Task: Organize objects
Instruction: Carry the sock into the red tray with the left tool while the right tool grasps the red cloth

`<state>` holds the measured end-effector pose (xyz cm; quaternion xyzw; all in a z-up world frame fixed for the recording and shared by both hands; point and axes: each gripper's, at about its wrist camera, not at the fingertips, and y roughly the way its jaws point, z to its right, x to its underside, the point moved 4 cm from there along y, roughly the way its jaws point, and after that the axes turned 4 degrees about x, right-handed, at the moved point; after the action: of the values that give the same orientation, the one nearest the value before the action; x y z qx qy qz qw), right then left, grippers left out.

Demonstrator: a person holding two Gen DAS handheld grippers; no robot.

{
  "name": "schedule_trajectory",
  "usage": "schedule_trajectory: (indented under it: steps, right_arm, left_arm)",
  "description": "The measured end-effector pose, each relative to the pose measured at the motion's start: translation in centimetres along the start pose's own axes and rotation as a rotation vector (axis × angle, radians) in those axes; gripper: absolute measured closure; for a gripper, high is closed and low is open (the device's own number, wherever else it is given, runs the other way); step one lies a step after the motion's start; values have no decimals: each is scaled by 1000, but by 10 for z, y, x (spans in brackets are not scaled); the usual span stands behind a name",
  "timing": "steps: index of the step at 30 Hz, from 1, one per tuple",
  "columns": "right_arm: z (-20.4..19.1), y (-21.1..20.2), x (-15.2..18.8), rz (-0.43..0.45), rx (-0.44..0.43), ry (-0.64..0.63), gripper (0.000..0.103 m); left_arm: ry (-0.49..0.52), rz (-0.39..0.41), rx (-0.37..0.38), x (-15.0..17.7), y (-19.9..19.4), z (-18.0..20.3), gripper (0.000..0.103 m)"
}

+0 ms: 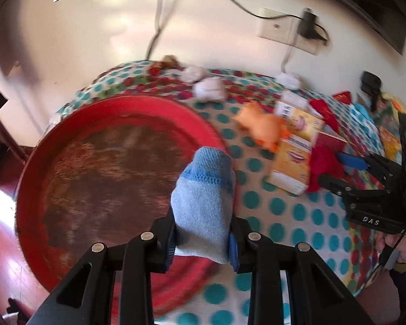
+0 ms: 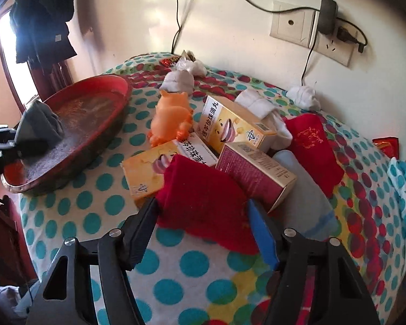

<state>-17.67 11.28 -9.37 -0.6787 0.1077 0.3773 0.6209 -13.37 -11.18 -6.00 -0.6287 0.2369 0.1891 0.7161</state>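
Observation:
My left gripper (image 1: pixel 203 243) is shut on a light blue sock (image 1: pixel 203 203) and holds it over the near right part of the round red tray (image 1: pixel 67 140). In the right wrist view that sock (image 2: pixel 40 127) looks grey, above the tray (image 2: pixel 119 92). My right gripper (image 2: pixel 203 230) is open, its jaws on either side of a dark red sock (image 2: pixel 203 203) that lies on the dotted cloth (image 2: pixel 100 184); it also shows in the left wrist view (image 1: pixel 365 173) by that sock (image 1: pixel 322 168).
Behind the red sock lie two yellow boxes (image 2: pixel 230 124), a maroon box (image 2: pixel 257 173), an orange toy pig (image 2: pixel 170 116), a second red sock (image 2: pixel 314 146), a pale blue sock (image 2: pixel 305 197) and several white socks (image 2: pixel 259 105). The wall with a socket panel (image 2: pixel 333 46) is close behind.

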Motion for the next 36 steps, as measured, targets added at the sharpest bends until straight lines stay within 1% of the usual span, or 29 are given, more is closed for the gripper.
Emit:
schedule_trajectory:
  steps: [2, 4, 6, 7, 9, 12, 14, 20, 26, 28, 31, 34, 35, 36]
  right_arm:
    - [1, 3, 1, -4, 18, -14, 41]
    - [1, 7, 0, -9, 17, -13, 46]
    - [2, 9, 1, -17, 17, -1, 53]
    - [2, 9, 1, -20, 20, 6, 54]
    - [1, 9, 1, -22, 15, 16, 66]
    - [3, 6, 1, -17, 26, 40, 73]
    - [4, 3, 0, -17, 30, 59, 76]
    - [4, -7, 0, -9, 33, 104, 77]
    - [-3, -22, 1, 4, 28, 125, 77]
    - [-5, -27, 1, 7, 23, 134, 77]
    - [-6, -32, 1, 11, 29, 140, 77]
    - [-7, -36, -1, 14, 36, 143, 77]
    - [-7, -37, -1, 16, 39, 143, 77]
    - [-8, -38, -2, 17, 36, 145, 77]
  left_arm:
    - [-25, 3, -23, -2, 0, -17, 72]
    - [-53, 5, -57, -5, 1, -40, 72]
    - [-71, 5, -79, -6, 1, -57, 72]
    - [-86, 5, -90, -7, 2, -66, 72]
    - [-111, 1, -108, -7, 4, -88, 72]
    - [-146, -7, -134, -6, 7, -115, 72]
    - [-156, -15, -174, -4, 9, -134, 72]
    - [-192, -25, -228, -2, 10, -174, 71]
    - [-181, -33, -263, -5, 12, -198, 70]
    - [-182, -38, -254, -7, 16, -201, 70]
    - [-186, -40, -260, -7, 18, -207, 68]
    - [-205, -40, -268, -6, 19, -211, 62]
    - [-217, -46, -268, -5, 20, -213, 57]
    - [-227, -50, -264, -4, 21, -215, 55]
